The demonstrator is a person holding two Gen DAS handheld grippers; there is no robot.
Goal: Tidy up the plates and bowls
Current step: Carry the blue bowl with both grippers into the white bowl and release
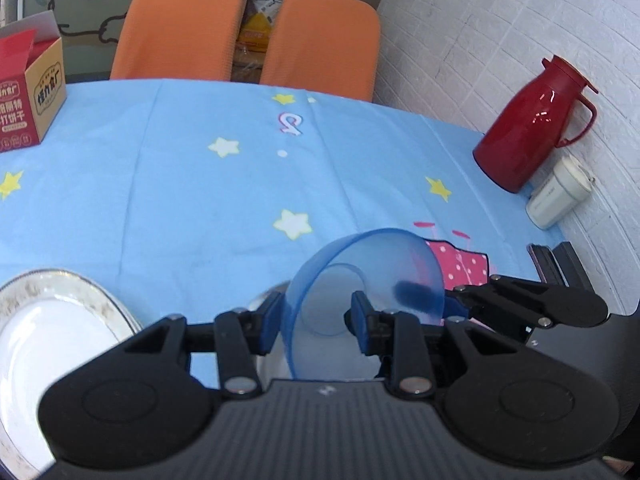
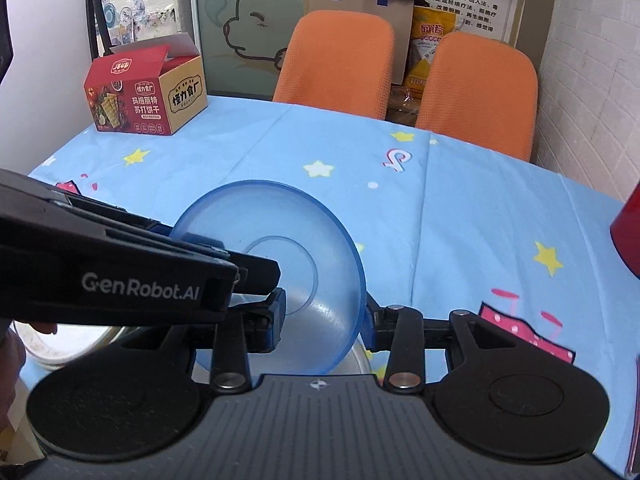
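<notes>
Blue see-through plastic is what both tools are busy with: 1 bowl (image 1: 362, 280), tipped up nearly on edge and lifted off the bench (image 1: 160, 184) with its hollow facing the cameras. From the left wrist view, the left tool (image 1: 316, 316) looks closed onto the bowl's rim, 1 blue pad outside the wall and 1 inside it. In the right wrist view, the right tool (image 2: 324, 320) straddles the lower right of the bowl (image 2: 272, 264), its fingers set fairly wide either side of the wall; whether they truly pinch it or just bracket it, I cannot tell.

I would judge the bowl light, stiff and a bit slick, more likely to twist out of a grip than to break. The rim is the sensible place to hold, with 1 pad on each face of the wall, and not squeezed hard enough to flex it.

Beneath the bowl a metal dish (image 1: 266, 344) shows at the bench edge, and to the left lies a white plate (image 1: 52, 340) with a gilt rim, which would chip if the bowl were dropped on it. Farther off stand a red cracker box (image 2: 148, 96), a red jug (image 1: 528, 124) and 2 orange chairs (image 1: 184, 24).
</notes>
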